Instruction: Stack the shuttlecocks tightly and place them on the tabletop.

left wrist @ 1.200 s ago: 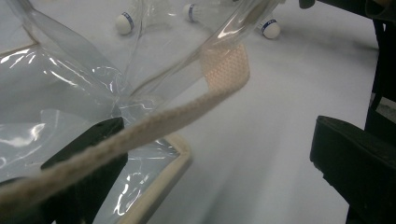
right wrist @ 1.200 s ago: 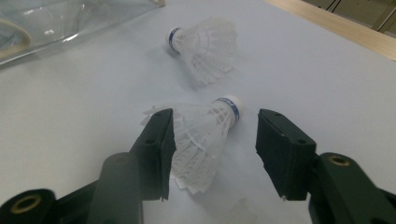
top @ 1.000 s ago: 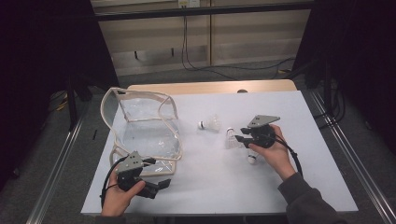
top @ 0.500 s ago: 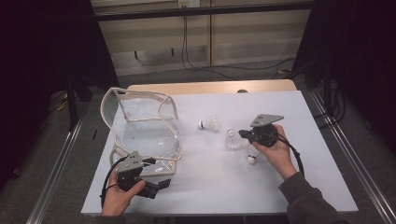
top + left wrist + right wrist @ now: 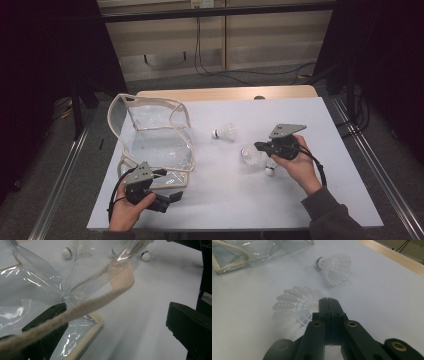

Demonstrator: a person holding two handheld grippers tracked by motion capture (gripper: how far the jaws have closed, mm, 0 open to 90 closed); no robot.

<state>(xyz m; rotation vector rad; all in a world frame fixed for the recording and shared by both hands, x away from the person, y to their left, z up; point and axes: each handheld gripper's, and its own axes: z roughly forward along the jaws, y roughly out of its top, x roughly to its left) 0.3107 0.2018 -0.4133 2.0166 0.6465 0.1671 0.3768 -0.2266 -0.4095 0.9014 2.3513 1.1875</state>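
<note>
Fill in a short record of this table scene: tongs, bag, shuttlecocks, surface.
left tongs: open, at the near corner of the clear bag, its strap crossing them
right tongs: shut, apparently pinching the skirt rim of the held shuttlecock
far shuttlecock: lying free, mid-table
near shuttlecock: lying beside the right hand
table: white top

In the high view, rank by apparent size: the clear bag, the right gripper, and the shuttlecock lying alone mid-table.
1. clear bag, by far the largest.
2. right gripper, body and grey plate together.
3. lone shuttlecock, smallest.
</note>
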